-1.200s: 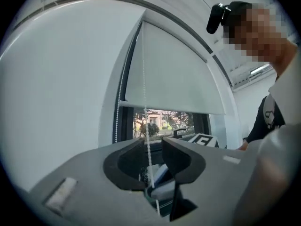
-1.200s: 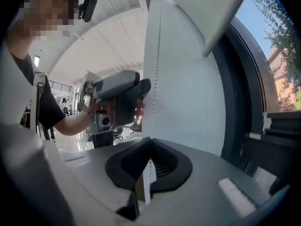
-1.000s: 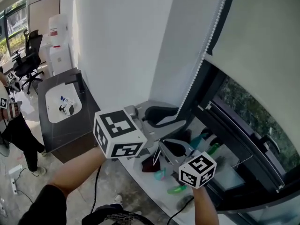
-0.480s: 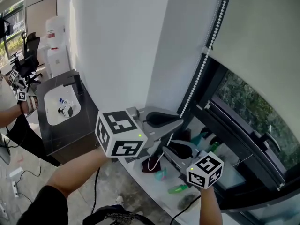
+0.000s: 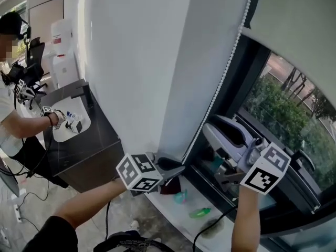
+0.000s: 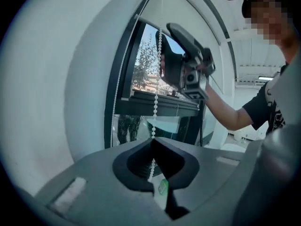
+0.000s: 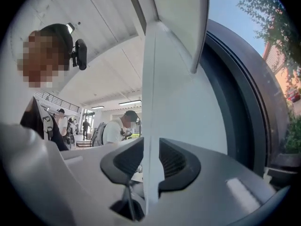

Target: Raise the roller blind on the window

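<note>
Working the bead chain (image 5: 217, 88) hand over hand, by the look of it, with the roller blind (image 5: 294, 14) partly up, covering only the top of the window (image 5: 286, 106). Clenching the fingers of the left gripper (image 5: 178, 168) on the chain low down, having just been closing them onto the beads. Holding the right gripper (image 5: 214, 143) higher beside the window, having just been opening its fingers; released now, grasping nothing, no chain showing between them. Keeping the left pinch firm and the strand taut. Squaring the right fingers across that same strand before clenching. Pulling straight down along the chain, not outward, guarding against skipped beads.
</note>
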Demonstrator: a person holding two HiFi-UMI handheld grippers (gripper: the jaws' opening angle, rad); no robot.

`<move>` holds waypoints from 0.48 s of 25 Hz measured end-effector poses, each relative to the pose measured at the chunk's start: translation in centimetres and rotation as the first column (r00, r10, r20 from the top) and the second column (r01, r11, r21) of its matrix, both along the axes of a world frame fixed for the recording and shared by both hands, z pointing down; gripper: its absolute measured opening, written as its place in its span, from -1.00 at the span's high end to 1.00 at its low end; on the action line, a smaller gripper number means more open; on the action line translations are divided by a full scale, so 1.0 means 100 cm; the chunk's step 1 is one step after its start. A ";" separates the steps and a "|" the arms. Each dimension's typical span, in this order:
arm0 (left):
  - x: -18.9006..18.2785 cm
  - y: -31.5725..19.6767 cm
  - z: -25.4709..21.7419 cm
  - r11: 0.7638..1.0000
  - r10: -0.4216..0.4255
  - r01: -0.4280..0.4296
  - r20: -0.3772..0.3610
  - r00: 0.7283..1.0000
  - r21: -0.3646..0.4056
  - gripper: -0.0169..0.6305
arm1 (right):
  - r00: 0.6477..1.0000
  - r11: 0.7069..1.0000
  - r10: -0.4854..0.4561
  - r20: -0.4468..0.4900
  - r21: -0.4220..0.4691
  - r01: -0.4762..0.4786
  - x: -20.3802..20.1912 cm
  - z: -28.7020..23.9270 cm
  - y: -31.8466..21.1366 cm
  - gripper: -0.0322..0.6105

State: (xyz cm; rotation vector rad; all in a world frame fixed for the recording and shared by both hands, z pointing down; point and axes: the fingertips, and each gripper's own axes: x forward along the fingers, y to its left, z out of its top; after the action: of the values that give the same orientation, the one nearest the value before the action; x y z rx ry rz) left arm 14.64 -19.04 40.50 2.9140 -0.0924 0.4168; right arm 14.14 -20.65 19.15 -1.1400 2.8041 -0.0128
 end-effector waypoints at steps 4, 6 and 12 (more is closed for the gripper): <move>-0.003 0.002 0.015 1.000 -0.007 0.007 0.024 1.000 -0.007 0.91 | 1.000 0.999 -0.021 -0.006 0.031 0.021 -0.010 -0.027 -0.004 0.57; -0.003 0.002 0.016 1.000 -0.010 0.010 0.026 1.000 -0.008 0.91 | 1.000 0.999 -0.015 -0.022 0.042 0.016 -0.013 -0.032 -0.007 0.59; -0.003 0.013 0.016 0.998 0.045 -0.044 0.002 0.999 -0.035 0.91 | 0.998 0.997 -0.059 -0.010 0.054 0.060 -0.017 -0.033 -0.005 0.88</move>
State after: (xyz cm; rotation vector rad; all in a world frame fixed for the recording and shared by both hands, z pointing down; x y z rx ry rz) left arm 14.30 -17.74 42.14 2.8860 -0.0204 0.4248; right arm 12.40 -21.16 15.88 -1.0471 2.8257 0.0631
